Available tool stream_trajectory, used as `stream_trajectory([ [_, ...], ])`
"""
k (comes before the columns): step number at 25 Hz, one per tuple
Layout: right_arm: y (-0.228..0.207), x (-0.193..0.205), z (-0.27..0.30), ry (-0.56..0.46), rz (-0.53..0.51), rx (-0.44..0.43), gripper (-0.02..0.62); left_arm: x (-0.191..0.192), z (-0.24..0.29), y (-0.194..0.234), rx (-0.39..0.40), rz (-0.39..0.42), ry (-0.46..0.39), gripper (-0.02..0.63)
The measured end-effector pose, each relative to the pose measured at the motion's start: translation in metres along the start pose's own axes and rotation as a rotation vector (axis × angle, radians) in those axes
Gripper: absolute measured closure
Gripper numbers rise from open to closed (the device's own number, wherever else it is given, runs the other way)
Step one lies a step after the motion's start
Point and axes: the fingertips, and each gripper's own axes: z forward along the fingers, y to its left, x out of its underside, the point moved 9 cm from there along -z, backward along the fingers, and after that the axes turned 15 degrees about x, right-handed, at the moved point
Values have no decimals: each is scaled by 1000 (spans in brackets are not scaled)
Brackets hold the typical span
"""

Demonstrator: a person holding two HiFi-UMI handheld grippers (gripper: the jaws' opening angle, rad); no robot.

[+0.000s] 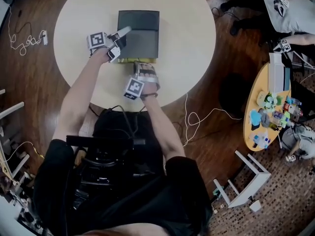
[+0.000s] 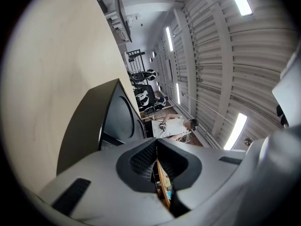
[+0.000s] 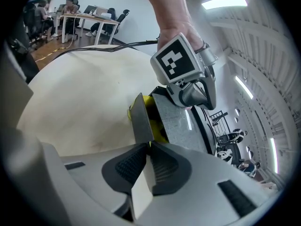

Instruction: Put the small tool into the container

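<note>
A dark grey container (image 1: 142,33) sits in the middle of a round cream table (image 1: 192,48). The left gripper (image 1: 125,31) reaches in from the left and lies level over the container's left edge. Its jaws are pressed together with nothing between them. Whether its tips touch the top cannot be told.

The right gripper (image 1: 142,66) comes in from the near side, tilted down. Its jaws are drawn in to a narrow slit and pinch a thin grey flap (image 3: 140,117) at the container's near edge, one pad on each face. The flap stands upright between this gripper and the opening behind it. In that opening, along the near edge, lies a yellow thing (image 3: 159,126); whether it is the small tool cannot be told. The left gripper's body hangs just beyond it, over the left part of the container.

Around the table is a dark wooden floor (image 1: 216,146). A white cable (image 1: 197,118) loops over it just right of the table, and another cable (image 1: 23,42) lies on the left. Well apart on the right stands a yellow table (image 1: 253,90) crowded with small coloured toys, with a white frame (image 1: 243,181) on the floor nearer. A seated person (image 1: 290,9) is at the far right, and other people (image 3: 70,6) sit at a desk far behind
</note>
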Motion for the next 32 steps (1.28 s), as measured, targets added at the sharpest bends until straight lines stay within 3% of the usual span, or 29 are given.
stream_trajectory([
  [6, -3, -2, 9, -5, -3, -31, 561, 0, -2, 1, -2, -14, -7, 612],
  [22, -15, -2, 19, -24, -76, -225, 563, 2, -1, 1, -7, 10, -13, 612],
  [25, -16, -1, 19, -23, -62, -221, 561, 2, -2, 1, -9, 14, -12, 612],
  [28, -15, 0, 13, -6, -34, -151, 546, 2, 1, 0, 2, 16, -16, 612],
  [32, -22, 8, -7, 12, 73, -87, 548, 1, -1, -1, -2, 23, -24, 612],
])
